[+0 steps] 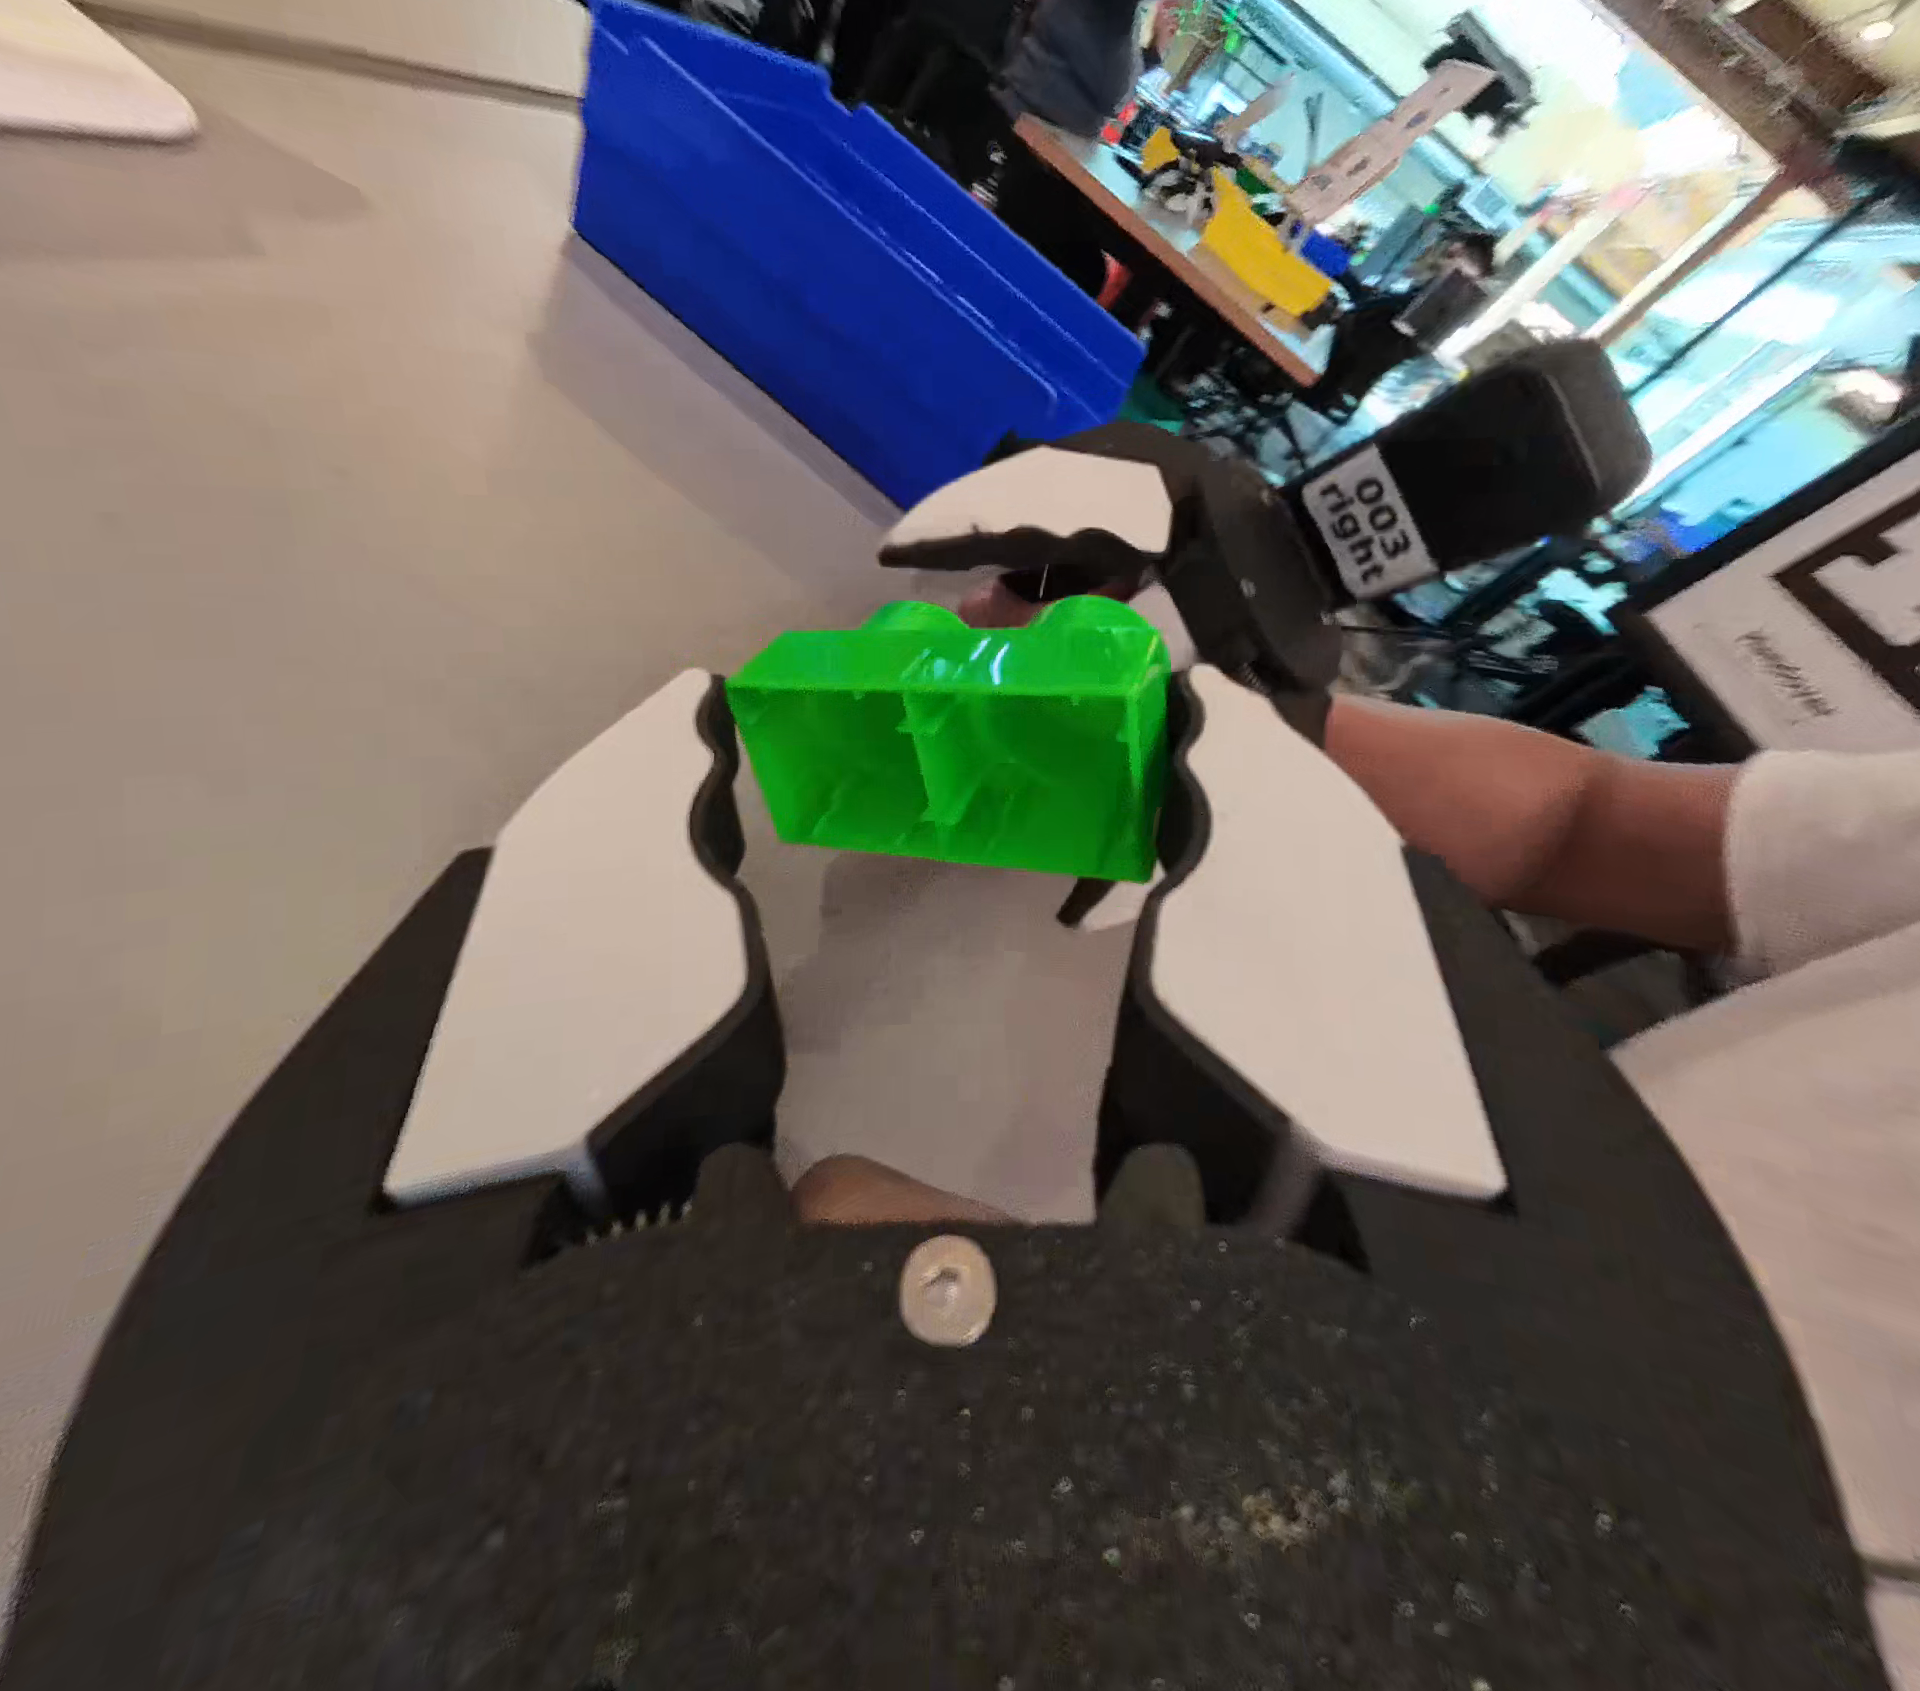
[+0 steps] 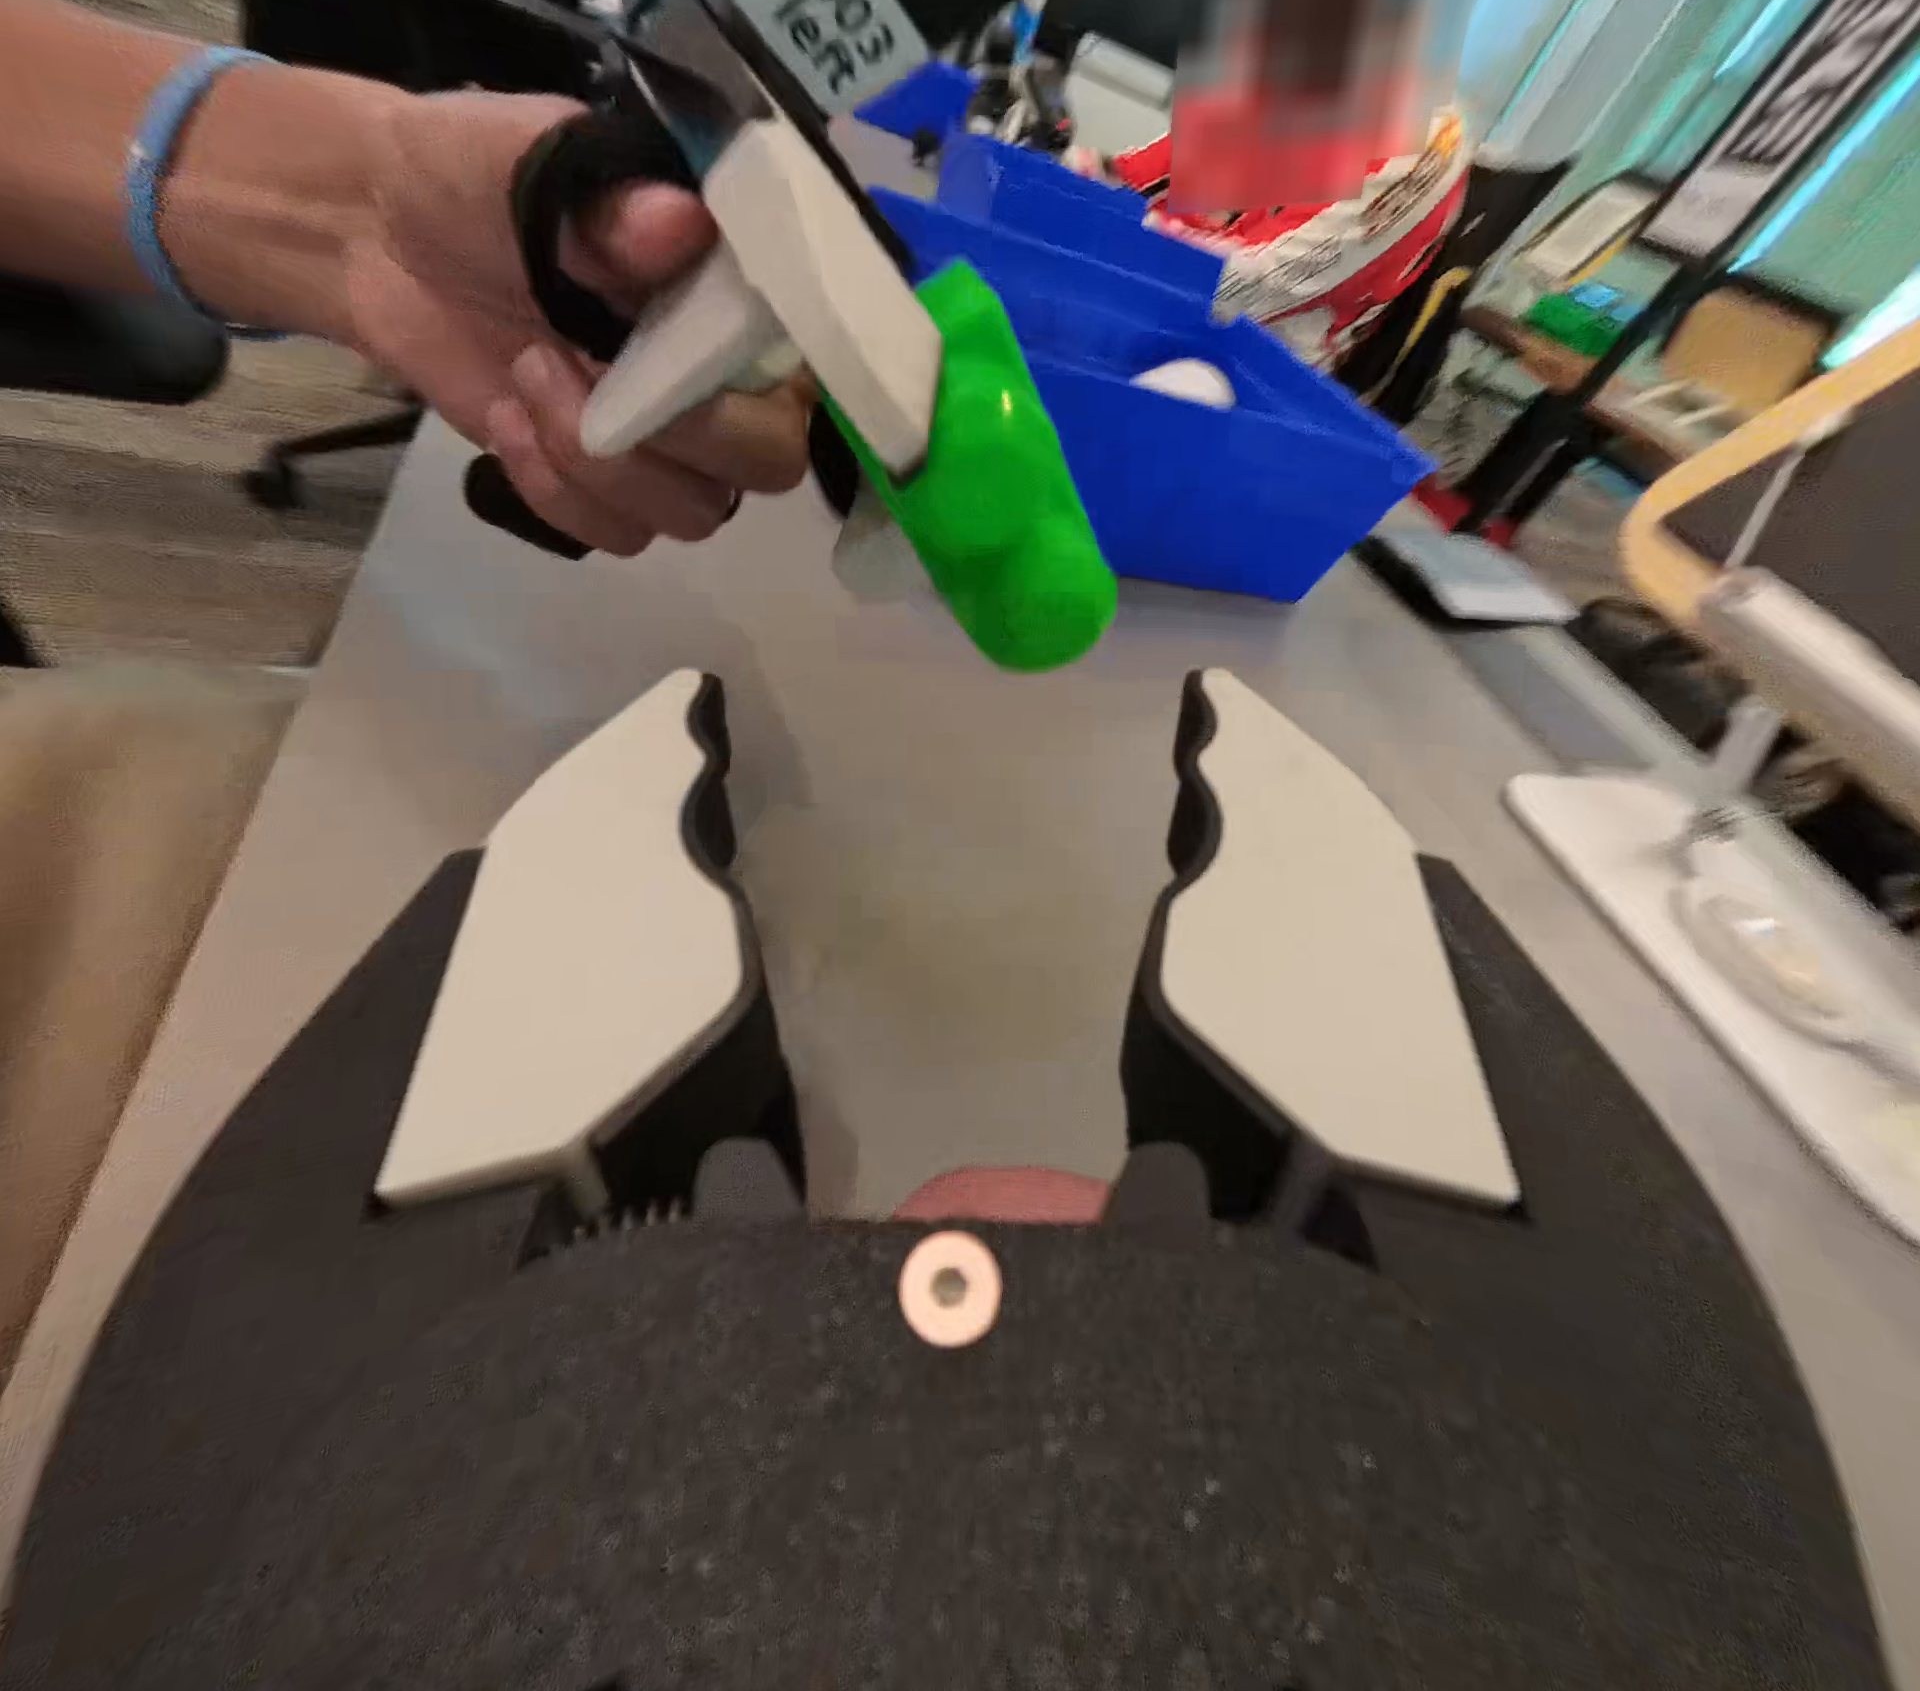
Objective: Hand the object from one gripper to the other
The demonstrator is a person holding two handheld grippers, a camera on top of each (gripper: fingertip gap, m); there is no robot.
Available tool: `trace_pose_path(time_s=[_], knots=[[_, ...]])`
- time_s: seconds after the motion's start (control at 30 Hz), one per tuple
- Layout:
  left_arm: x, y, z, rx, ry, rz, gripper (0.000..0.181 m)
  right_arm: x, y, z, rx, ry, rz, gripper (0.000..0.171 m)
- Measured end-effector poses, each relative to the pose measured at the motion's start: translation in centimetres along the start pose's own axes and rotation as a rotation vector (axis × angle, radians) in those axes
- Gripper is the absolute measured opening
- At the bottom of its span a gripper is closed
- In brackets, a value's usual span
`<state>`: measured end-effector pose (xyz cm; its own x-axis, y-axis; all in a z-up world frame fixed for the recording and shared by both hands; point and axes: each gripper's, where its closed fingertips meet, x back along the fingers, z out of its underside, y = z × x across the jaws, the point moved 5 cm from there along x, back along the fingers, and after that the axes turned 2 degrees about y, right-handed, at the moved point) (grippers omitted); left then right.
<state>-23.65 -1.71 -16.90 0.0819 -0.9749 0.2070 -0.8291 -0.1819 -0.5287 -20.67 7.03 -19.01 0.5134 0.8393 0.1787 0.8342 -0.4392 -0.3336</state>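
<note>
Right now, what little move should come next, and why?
Probably ease the right gripper forward so its open fingers straddle the green block. The left gripper is clamped on the block, held in the air above the table, while the right one is empty and just short of it.

Our left gripper (image 1: 948, 758) clamps a green two-stud toy brick (image 1: 951, 753) at its ends, above the pale table (image 1: 260, 498). Just beyond the brick we see the right gripper (image 1: 1023, 566), gripped by a hand. A blue bin (image 1: 810, 259) stands behind.
</note>
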Motion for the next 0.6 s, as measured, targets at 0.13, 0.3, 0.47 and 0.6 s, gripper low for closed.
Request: trace_pose_path(time_s=[0.13,0.3,0.47,0.6], knots=[[-1.3,-1.1,1.8,0.069,0.111,0.111,0.078,0.7,1.5,-1.6,0.178,-0.132,0.14,0.052],[-1.9,-1.5,2.7,0.075,0.151,0.147,0.079,0.8,2.0,-1.4,0.228,-0.051,0.062,0.033],[0.1,-1.5,1.5,-0.003,0.052,0.045,0.081,2.4,-0.8,-2.9,0.162,-0.009,0.11,0.033],[2.1,-0.6,3.3,-0.142,0.028,-0.217,0.07,9.3,-9.1,-6.8,0.072,0.104,0.323,0.033]])
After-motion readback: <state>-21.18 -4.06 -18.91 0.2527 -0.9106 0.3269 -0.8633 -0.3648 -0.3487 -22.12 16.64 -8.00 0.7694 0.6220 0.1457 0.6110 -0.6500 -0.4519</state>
